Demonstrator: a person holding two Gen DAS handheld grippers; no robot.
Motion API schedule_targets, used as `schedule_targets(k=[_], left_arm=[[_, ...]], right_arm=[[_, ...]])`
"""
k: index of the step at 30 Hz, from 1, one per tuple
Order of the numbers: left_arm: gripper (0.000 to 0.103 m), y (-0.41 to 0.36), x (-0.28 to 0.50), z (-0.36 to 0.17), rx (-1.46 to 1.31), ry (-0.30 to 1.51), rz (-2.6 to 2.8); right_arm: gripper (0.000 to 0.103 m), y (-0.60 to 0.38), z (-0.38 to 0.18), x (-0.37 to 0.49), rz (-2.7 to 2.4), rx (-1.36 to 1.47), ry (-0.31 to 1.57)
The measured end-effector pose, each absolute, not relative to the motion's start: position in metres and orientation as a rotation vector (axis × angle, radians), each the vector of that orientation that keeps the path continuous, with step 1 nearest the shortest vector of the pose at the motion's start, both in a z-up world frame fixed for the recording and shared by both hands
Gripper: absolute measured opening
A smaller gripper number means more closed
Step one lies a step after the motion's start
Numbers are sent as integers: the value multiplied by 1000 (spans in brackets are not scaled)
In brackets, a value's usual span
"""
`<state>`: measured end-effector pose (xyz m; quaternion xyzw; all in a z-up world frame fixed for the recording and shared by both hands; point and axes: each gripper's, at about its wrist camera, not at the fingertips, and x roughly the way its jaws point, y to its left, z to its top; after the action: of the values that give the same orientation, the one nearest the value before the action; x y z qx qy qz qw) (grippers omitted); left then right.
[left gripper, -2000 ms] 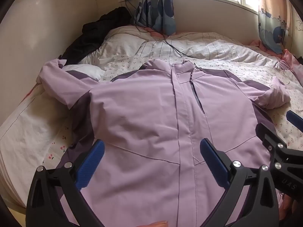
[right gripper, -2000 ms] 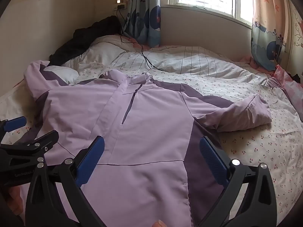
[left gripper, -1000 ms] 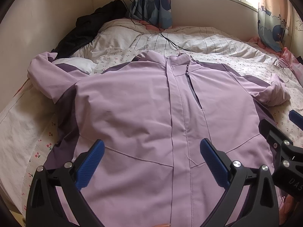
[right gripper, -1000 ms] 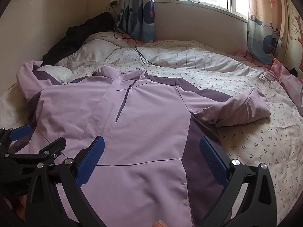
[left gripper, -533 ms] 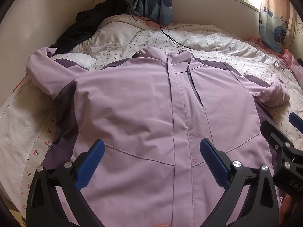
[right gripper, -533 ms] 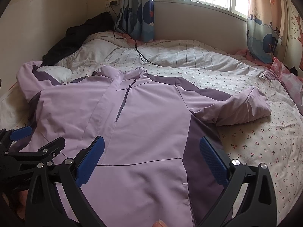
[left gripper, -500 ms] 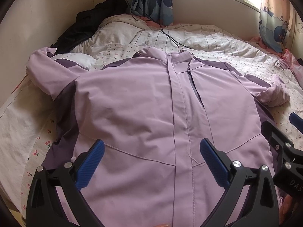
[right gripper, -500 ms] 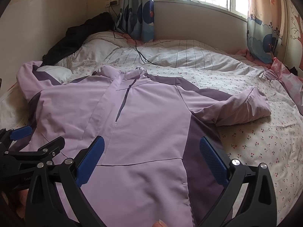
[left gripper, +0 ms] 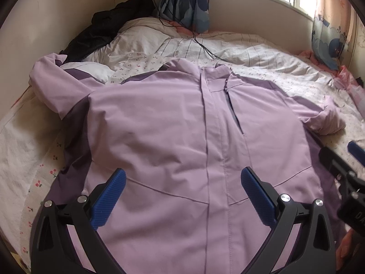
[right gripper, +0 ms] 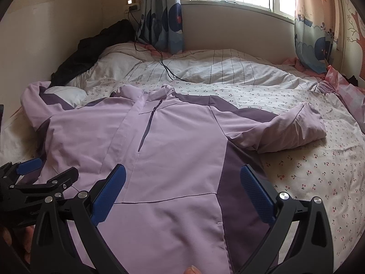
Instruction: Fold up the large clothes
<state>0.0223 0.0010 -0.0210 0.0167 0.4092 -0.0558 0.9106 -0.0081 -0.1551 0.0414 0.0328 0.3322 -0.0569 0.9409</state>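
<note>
A large lilac jacket [left gripper: 164,132] with dark purple side panels lies face up and spread flat on the bed, collar toward the window; it also shows in the right wrist view [right gripper: 178,150]. Its right sleeve [right gripper: 294,130] is bent and bunched. Its left sleeve [left gripper: 54,86] lies over a pillow. My left gripper [left gripper: 181,191] is open and empty above the lower front of the jacket. My right gripper [right gripper: 182,187] is open and empty above the jacket's lower right side. Each gripper shows at the edge of the other's view.
The bed [right gripper: 308,171] has a cherry-print sheet and a striped white duvet [right gripper: 228,68] at the far side. A black garment [left gripper: 107,29] lies in the far left corner. A black cable [right gripper: 166,66] runs across the duvet. Walls and curtains [right gripper: 164,22] border the bed.
Both grippers have shifted slightly forward over the jacket and stay open. The jacket has not moved.
</note>
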Motion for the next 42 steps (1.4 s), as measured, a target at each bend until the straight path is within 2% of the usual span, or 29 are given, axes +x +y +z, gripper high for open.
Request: schedule_targets(k=[7, 27, 42], left_arm=[[97, 7, 28, -27, -59, 897, -162], [97, 3, 27, -24, -33, 809, -96], [97, 11, 29, -24, -55, 811, -63]], right_arm=[[97, -156, 39, -7, -112, 75, 688], [97, -147, 43, -7, -56, 116, 692], [97, -150, 42, -6, -63, 122, 704]])
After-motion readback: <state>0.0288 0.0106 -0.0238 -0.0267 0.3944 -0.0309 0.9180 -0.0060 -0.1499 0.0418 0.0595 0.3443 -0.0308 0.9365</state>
